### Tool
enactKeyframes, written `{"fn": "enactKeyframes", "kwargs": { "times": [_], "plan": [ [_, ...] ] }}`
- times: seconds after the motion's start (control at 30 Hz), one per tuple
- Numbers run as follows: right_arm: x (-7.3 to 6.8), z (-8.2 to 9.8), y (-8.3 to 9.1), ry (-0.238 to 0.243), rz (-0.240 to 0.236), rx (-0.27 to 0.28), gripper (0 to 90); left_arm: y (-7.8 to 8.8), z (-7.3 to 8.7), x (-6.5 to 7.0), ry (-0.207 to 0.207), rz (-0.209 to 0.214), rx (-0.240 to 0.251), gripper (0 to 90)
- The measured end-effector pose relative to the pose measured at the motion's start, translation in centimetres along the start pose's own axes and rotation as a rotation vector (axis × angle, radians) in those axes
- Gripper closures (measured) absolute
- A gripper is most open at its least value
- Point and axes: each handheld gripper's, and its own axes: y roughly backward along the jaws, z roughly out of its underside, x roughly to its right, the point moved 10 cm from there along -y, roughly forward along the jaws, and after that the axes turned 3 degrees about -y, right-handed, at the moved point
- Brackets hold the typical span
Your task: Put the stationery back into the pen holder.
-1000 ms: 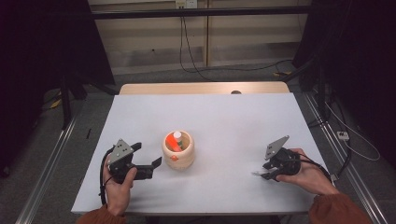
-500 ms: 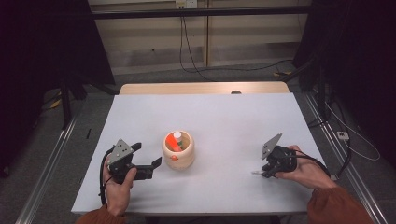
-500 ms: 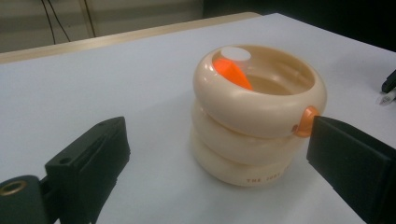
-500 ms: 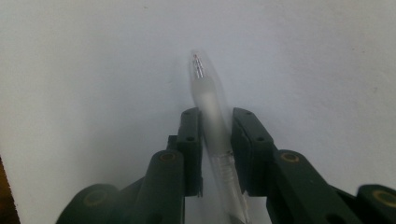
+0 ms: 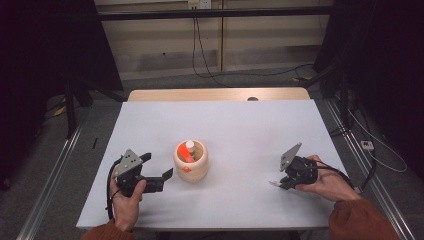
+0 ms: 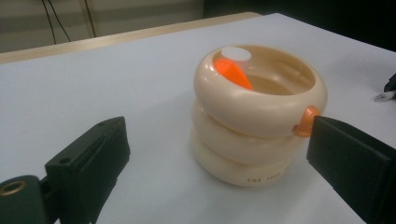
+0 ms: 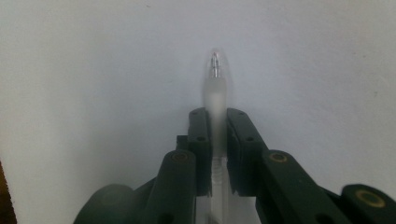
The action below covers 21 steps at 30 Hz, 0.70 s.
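right hand-held gripper (image 7: 217,122): just closed, pinching a clear pen (image 7: 216,81), lower right
left hand-held gripper (image 6: 219,154): spread around the pen pot (image 6: 259,114)
risk: thin grip, pen could twist loose or knock the orange pen (image 6: 232,71)

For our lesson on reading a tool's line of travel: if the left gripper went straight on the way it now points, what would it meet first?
Probably the cream ringed holder with an orange marker inside. The left gripper has open fingers on either side of it, though depth is hard to judge.

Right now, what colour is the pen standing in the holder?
Orange with a white cap, clearest in the left gripper view: pen inside the cream holder.
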Motion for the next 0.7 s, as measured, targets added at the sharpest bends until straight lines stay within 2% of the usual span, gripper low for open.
{"fn": "enactKeyframes", "kwargs": {
  "times": [0.07, 0.37, 0.6, 0.7],
  "plan": [
    [0.0, 0.0, 0.0, 0.009, 0.004, 0.003, 81.4, 0.0, 0.0, 0.0, 0.002, -0.001, -0.001, 5.4],
    [0.0, 0.0, 0.2, -0.017, 0.008, 0.018, 81.5, 0.0, 0.0, 0.0, 0.003, 0.000, -0.001, 5.4],
    [0.5, 0.0, 0.8, -0.050, 0.016, 0.101, 81.5, -0.1, 0.1, -0.1, 0.004, -0.002, -0.005, 5.4],
    [0.5, -0.1, 1.2, -0.055, 0.030, 0.120, 81.5, -0.1, 0.1, 0.0, 0.003, -0.001, -0.005, 5.4]
  ]
}}
